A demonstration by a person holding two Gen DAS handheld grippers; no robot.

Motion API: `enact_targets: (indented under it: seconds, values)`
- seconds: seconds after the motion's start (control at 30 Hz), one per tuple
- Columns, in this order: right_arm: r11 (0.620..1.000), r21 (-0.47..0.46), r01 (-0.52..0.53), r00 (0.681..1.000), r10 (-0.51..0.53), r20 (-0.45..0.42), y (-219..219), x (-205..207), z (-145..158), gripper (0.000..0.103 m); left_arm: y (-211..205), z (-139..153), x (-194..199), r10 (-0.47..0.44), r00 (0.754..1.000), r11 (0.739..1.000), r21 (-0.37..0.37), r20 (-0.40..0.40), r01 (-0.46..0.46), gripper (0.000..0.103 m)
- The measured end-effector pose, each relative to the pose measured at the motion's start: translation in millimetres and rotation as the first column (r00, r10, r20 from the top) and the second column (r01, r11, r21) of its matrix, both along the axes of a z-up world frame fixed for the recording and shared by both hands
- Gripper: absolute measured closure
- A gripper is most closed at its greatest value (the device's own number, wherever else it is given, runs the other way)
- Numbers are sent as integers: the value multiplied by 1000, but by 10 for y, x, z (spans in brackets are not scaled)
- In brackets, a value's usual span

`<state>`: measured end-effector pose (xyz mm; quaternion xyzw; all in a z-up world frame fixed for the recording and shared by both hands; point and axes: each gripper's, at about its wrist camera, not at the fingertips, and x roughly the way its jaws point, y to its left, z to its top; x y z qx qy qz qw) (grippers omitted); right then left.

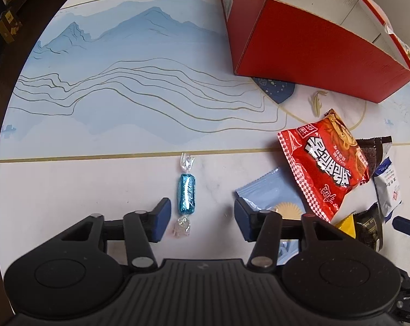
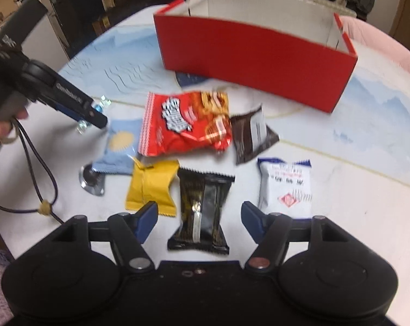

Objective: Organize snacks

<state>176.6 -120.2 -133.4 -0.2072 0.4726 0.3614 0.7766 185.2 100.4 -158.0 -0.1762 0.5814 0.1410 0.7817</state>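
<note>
A blue foil candy (image 1: pixel 186 195) with clear twisted ends lies on the table between the fingers of my left gripper (image 1: pixel 202 212), close to the left pad without touching it; the jaws stand open. In the right wrist view a black and gold packet (image 2: pixel 202 212) lies between the fingers of my right gripper (image 2: pixel 199 212), which is open with gaps on both sides. The red cardboard box (image 2: pixel 253 62) stands open-topped behind the snack pile. The left gripper (image 2: pixel 93 114) shows at the left there, pointing down at the candy (image 2: pixel 99 107).
A red snack bag (image 2: pixel 185 125), light blue packet (image 2: pixel 120 144), yellow packet (image 2: pixel 150 187), brown packet (image 2: pixel 248 135) and white packet (image 2: pixel 286 184) lie around the black one. A silver wrapper (image 2: pixel 92 180) and a cable (image 2: pixel 31 163) lie at the left. The table (image 1: pixel 96 108) is round.
</note>
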Motion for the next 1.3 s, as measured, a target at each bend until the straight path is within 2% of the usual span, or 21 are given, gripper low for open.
enact_targets:
  seconds: [0.1, 0.37, 0.43, 0.47, 0.53, 0.67, 0.93, 1.1, 1.3]
  values:
    - [1000, -16, 2, 1000, -2, 0, 15, 0, -56, 43, -10, -12, 8, -9, 1000, 1000, 20, 1, 9, 62]
    - [999, -47, -23, 1000, 24, 12, 78, -14, -117, 54, -23, -38, 88, -25, 1000, 996, 80, -1, 25, 73]
    - [998, -55, -21, 1000, 22, 10, 91, -4, -137, 59, -25, -34, 87, -23, 1000, 996, 85, 5, 22, 82]
    - [998, -57, -19, 1000, 20, 9, 97, 1, -145, 62, -31, -33, 83, -21, 1000, 996, 89, 9, 20, 84]
    - [998, -62, -19, 1000, 19, 9, 112, 2, -163, 63, -48, -33, 73, -24, 999, 996, 85, 21, 22, 91]
    - [997, -69, -18, 999, 19, 26, 122, -12, -181, 70, -86, -29, 52, -34, 999, 995, 96, 40, 30, 91]
    - [998, -39, 48, 999, -47, 24, -2, -1, -107, 74, -2, 37, -58, 11, 997, 999, 33, 71, -14, 91]
    - [996, 6, 93, 995, -93, 28, -90, 0, 82, 74, 36, 179, -158, 28, 995, 1000, -5, 94, -28, 91]
    - [991, 68, 118, 990, -123, 71, -130, 29, 424, 74, 31, 504, -219, 31, 989, 999, -42, 144, -25, 91]
